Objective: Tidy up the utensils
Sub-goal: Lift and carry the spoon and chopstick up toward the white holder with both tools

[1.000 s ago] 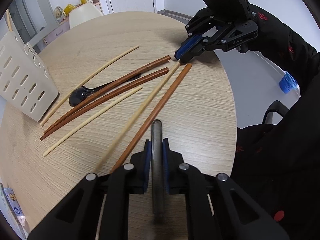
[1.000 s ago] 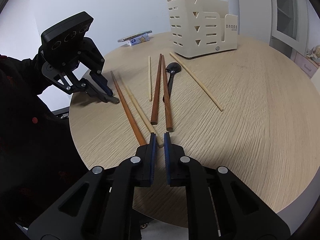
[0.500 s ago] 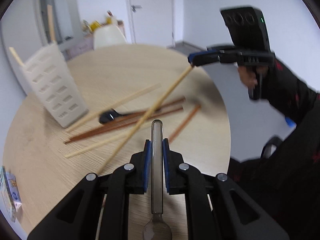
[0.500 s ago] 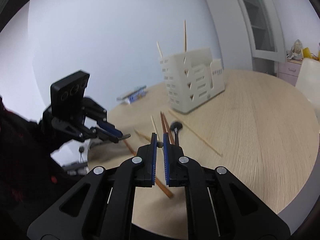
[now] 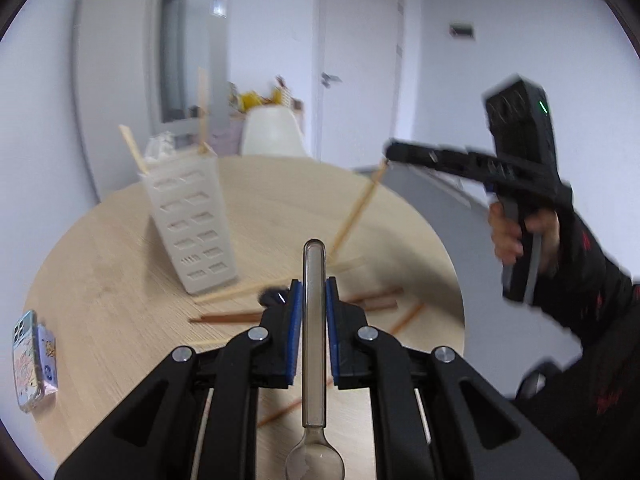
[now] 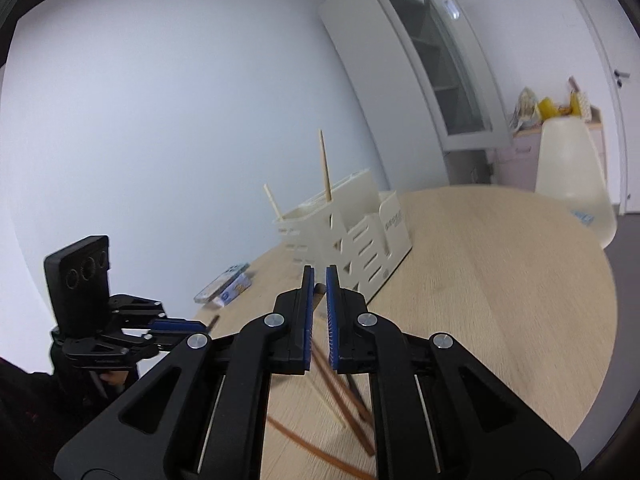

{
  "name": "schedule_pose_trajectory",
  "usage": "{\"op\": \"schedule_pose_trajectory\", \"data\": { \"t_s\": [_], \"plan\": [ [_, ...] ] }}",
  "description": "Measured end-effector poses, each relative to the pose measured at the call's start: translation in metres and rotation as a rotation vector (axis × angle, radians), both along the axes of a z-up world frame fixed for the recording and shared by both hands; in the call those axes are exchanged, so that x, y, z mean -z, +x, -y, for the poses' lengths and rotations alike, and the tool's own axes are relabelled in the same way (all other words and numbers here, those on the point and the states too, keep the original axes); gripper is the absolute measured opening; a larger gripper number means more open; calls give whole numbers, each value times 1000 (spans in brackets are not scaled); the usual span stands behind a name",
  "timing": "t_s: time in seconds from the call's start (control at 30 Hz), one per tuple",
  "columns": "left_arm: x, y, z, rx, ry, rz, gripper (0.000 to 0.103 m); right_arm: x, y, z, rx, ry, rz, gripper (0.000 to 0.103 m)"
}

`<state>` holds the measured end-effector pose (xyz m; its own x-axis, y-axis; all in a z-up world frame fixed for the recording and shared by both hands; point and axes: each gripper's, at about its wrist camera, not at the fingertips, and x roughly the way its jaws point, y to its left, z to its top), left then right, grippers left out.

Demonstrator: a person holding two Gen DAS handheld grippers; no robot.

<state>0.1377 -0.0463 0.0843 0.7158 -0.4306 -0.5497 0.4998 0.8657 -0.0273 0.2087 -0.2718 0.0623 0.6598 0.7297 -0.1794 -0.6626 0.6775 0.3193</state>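
Observation:
My left gripper [image 5: 314, 292] is shut on a clear grey spoon [image 5: 314, 360], handle pointing forward, held above the round wooden table [image 5: 100, 300]. My right gripper [image 6: 318, 280] is shut on the end of a light wooden chopstick [image 5: 358, 210] and holds it raised, hanging down toward the table. In the left wrist view the right gripper [image 5: 390, 156] is at upper right. The white utensil holder [image 5: 190, 224] stands on the table with two chopsticks in it; it also shows in the right wrist view [image 6: 348, 232]. Several brown and light chopsticks [image 6: 340, 392] and a black spoon [image 5: 272, 296] lie on the table.
A phone and a small packet [image 5: 34, 360] lie at the table's left edge. A white chair [image 5: 274, 138] stands behind the table, near a cabinet and a door. The left gripper shows in the right wrist view [image 6: 200, 326] at lower left.
Both grippers have risen and tilted up. The right gripper closed on a light chopstick and lifted it off the table. The left gripper still holds the spoon.

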Motion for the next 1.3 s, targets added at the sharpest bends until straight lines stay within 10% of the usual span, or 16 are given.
{"op": "schedule_pose_trajectory", "data": {
  "t_s": [0.27, 0.7, 1.3],
  "plan": [
    [-25, 20, -25, -134, -178, 94, 11, -25, 5, -41, 89, -67, 109, 5],
    [-56, 77, -42, -197, -240, 189, 11, -74, 22, -79, 65, -104, 203, 5],
    [-118, 157, -58, -274, -343, 339, 11, -172, 65, -74, 59, 145, 256, 5]
  ]
}}
